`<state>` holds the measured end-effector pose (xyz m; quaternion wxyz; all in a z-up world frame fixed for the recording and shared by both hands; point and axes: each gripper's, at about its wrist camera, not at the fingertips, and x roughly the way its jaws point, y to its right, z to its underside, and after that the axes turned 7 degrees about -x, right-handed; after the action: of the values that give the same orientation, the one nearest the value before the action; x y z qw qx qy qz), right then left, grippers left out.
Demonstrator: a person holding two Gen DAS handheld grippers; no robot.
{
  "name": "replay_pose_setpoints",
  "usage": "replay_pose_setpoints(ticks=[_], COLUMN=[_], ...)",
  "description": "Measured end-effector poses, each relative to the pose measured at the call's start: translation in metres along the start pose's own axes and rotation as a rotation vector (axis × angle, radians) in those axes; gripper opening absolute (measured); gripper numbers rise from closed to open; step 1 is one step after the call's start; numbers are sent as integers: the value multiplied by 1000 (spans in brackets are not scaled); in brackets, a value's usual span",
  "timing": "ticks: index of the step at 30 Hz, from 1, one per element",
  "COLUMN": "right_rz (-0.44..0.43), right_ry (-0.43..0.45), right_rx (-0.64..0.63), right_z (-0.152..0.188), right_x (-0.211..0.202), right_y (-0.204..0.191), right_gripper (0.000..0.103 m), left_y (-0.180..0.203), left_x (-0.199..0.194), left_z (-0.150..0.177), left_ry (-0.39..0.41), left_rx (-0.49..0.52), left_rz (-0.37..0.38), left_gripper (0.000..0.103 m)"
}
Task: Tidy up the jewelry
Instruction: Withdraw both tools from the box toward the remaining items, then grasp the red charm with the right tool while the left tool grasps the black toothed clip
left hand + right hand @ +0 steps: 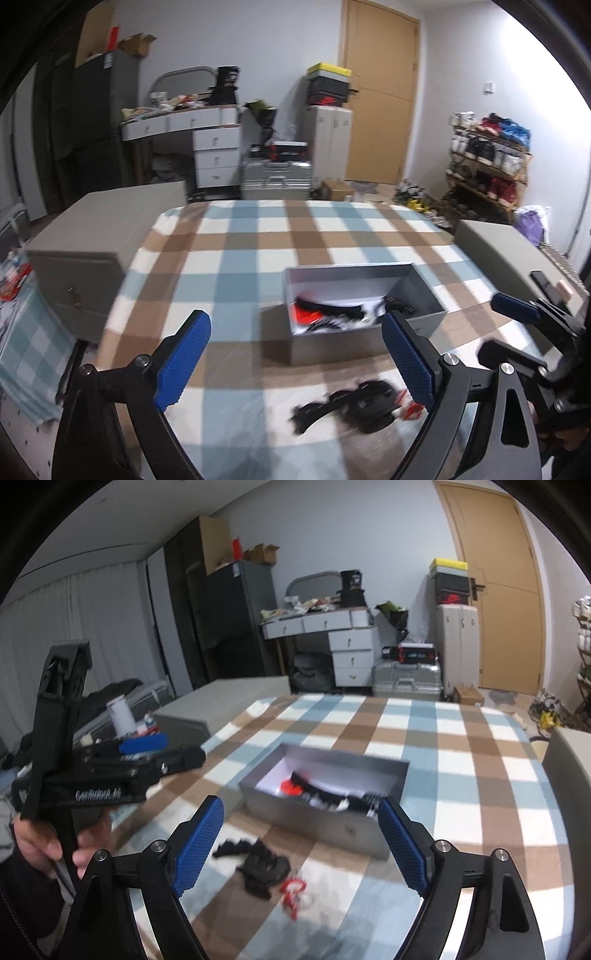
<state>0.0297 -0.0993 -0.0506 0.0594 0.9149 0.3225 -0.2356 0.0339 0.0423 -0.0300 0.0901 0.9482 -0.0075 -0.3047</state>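
Both tongs [295,360] [303,843] wide apart, unladen.

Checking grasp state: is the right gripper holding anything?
No: the right gripper is open and empty, with black jewelry lying on the tablecloth.

A box [364,321] is sitting on the table [229,236], with several jewelry pieces [332,314] lying inside it. Nearer the cameras, before the box, a loose heap of jewelry [264,867] is lying on the cloth — just apart from the box's front wall.
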Motion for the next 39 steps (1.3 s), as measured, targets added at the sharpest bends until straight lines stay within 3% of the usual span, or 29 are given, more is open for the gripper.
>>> replay_pose_setpoints(ticks=[6, 13, 15, 17, 28, 39], right_rz=[-28, -46, -52, -54, -41, -28], right_ry=[-99, -216, -230, -247, -297, -303], right_rx=[-21, -74, -71, -63, -50, -19], right_z=[33, 62, 65, 66, 64, 64], right_x=[11, 32, 37, 40, 53, 53], right_y=[-9, -20, -20, -20, -18, -14], right_gripper=[85, 71, 68, 58, 36, 19], left_y=[-16, -31, -33, -35, -36, -33], left_x=[4, 2, 2, 1, -1, -1], left_z=[29, 56, 59, 62, 69, 67], left_ry=[-64, -124, -135, -143, -168, -173], left_rx=[-43, -93, -99, -103, -100, -91], left_rz=[-33, -67, -72, -73, -59, -49], left_gripper=[92, 92, 92, 92, 92, 92])
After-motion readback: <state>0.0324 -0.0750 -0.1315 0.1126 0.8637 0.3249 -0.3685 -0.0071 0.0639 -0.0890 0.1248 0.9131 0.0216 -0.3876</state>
